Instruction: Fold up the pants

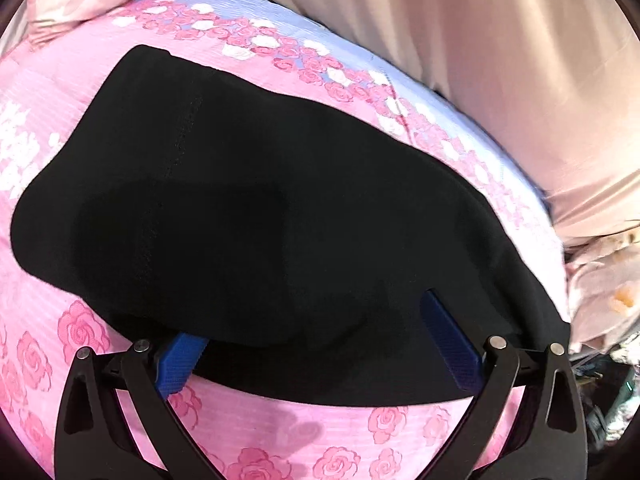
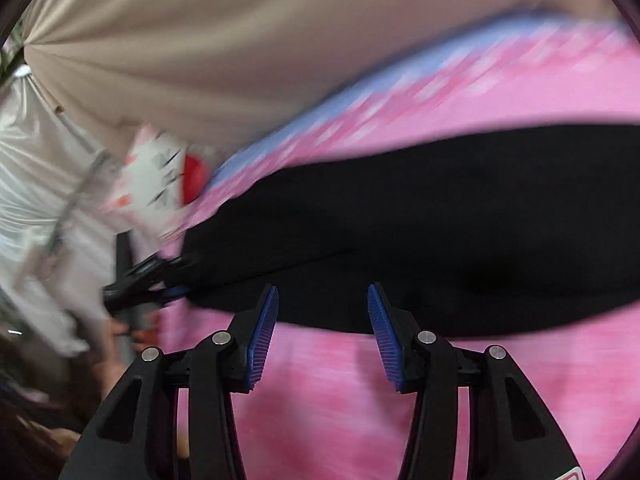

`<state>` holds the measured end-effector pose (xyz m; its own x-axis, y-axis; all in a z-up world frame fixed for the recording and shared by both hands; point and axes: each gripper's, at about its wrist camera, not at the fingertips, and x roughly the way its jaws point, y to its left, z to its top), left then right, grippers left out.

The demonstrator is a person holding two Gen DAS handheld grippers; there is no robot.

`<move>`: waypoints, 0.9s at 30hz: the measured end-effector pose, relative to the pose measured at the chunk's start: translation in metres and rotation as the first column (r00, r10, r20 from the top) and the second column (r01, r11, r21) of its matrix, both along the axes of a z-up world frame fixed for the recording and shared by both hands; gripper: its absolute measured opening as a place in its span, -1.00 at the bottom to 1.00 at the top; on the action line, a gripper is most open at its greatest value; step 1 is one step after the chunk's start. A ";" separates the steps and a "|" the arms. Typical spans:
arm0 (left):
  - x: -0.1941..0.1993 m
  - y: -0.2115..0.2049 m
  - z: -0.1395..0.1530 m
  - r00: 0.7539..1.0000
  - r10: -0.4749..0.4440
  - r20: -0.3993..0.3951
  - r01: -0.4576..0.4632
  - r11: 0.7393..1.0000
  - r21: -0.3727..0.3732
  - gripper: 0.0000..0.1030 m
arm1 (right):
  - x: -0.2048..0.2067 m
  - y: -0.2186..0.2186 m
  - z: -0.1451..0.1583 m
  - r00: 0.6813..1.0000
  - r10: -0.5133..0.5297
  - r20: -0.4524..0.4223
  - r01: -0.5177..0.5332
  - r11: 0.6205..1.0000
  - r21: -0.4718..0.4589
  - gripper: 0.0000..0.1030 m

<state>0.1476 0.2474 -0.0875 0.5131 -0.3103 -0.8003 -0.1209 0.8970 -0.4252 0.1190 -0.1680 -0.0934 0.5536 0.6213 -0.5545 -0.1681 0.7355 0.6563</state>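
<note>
black pants on the bed, mid-fold, my left claw at the near edge

soft black fabric pants (image 1: 280,208) lie flat on the pink rose-print bedsheet (image 1: 320,440). left gripper (image 1: 316,344) is spread wide w/ one blue pad under the hem, other on top, prob to lift it for a fold. right gripper (image 2: 322,332) gapes empty just short of the edge, ready to pinch. right view is blurred; waistband vs cuffs can't be told.

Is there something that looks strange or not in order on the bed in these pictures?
Nothing looks damaged or spilled. The black pants lie flat on the pink rose bedsheet. One blue finger of the open left gripper is under the near edge, the other over it. The right gripper is open, holding nothing.
</note>
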 end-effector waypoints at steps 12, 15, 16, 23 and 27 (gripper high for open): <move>0.021 0.039 0.005 0.989 -0.148 0.020 0.149 0.983 -0.111 0.80 | 0.069 0.078 -0.023 0.990 -0.119 -0.080 0.118 0.993 -0.008 -0.88; 0.015 0.052 0.016 0.983 -0.179 0.035 0.181 0.981 -0.072 0.70 | 0.021 0.101 0.012 1.000 -0.019 0.003 0.019 0.999 -0.050 -0.83; 0.013 0.058 0.017 0.982 -0.186 0.034 0.187 0.981 -0.045 0.70 | 0.010 0.106 0.016 1.000 -0.010 0.012 0.011 0.996 -0.084 -0.77; -0.018 0.106 0.021 0.995 -0.098 0.013 0.096 0.988 0.122 0.76 | -0.028 0.120 -0.009 0.999 0.008 -0.053 -0.022 0.964 -0.265 -0.69; -0.043 0.130 0.037 0.998 0.001 0.067 -0.018 0.964 0.266 0.80 | -0.024 0.179 0.043 0.973 0.179 0.148 -0.109 0.915 -0.389 0.17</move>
<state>0.1051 0.3778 -0.0505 0.5689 -0.0851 -0.8180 -0.1099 0.9778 -0.1782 0.0948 0.0115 -0.0504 0.5845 0.4663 -0.6640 -0.3785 0.8806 0.2852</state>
